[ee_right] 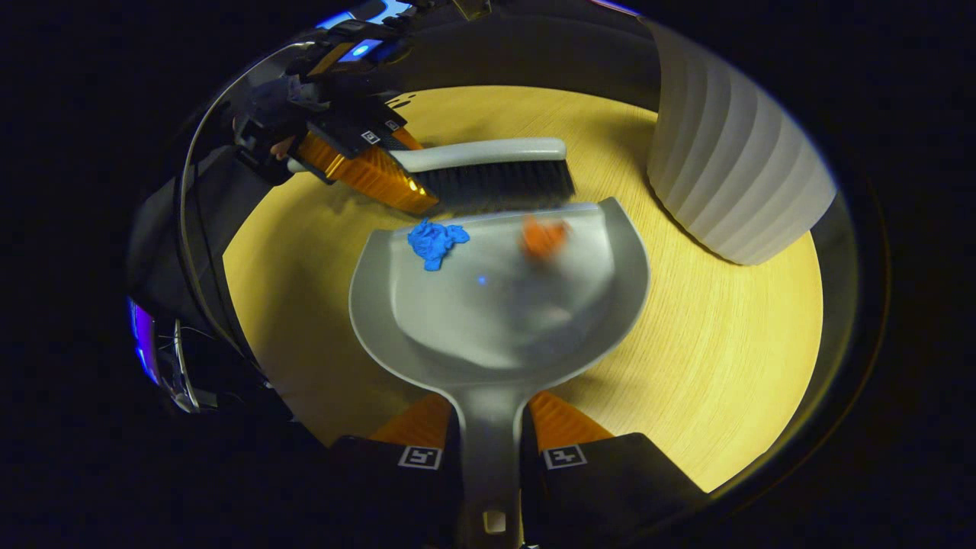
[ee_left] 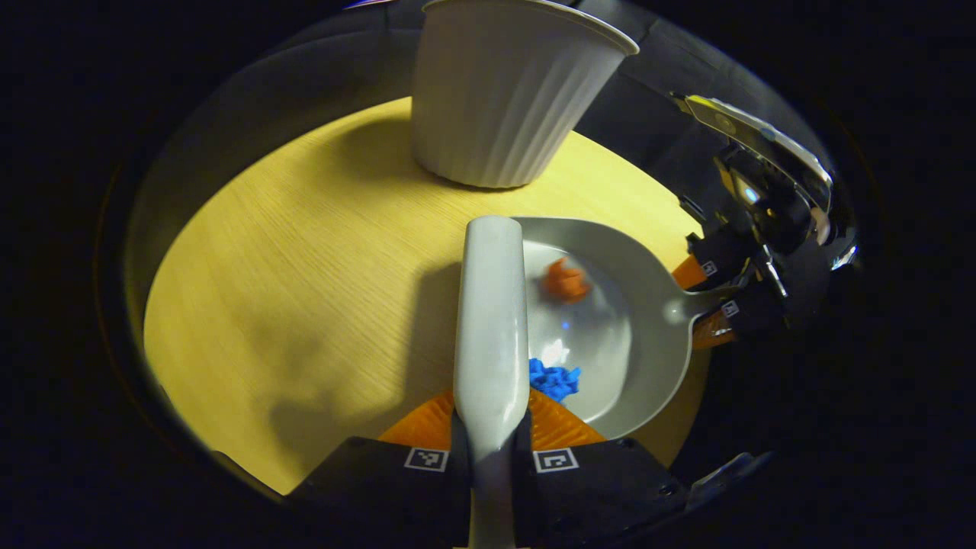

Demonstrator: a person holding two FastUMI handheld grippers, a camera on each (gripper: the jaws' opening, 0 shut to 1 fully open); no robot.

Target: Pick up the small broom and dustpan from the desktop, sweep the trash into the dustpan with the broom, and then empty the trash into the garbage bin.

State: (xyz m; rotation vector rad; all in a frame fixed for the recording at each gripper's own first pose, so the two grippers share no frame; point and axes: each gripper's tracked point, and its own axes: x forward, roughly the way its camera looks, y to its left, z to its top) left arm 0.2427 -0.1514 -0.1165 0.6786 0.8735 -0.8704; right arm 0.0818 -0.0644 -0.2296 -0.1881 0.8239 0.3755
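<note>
Left gripper [ee_left: 490, 427] pinching broom [ee_left: 490, 320], right gripper [ee_right: 488, 427] pinching dustpan [ee_right: 496, 305] handle, blue scrap [ee_right: 436, 241] and orange scrap [ee_right: 543, 235] (blurred) inside dustpan, garbage bin [ee_right: 732, 175] beside dustpan on desktop [ee_right: 724, 343].

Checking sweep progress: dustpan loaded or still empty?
Loaded. The dustpan holds a blue scrap and an orange scrap just inside its front lip, with the broom bristles at that lip.

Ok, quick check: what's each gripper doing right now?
Left gripper: shut on the broom handle.
Right gripper: shut on the dustpan handle.
</note>
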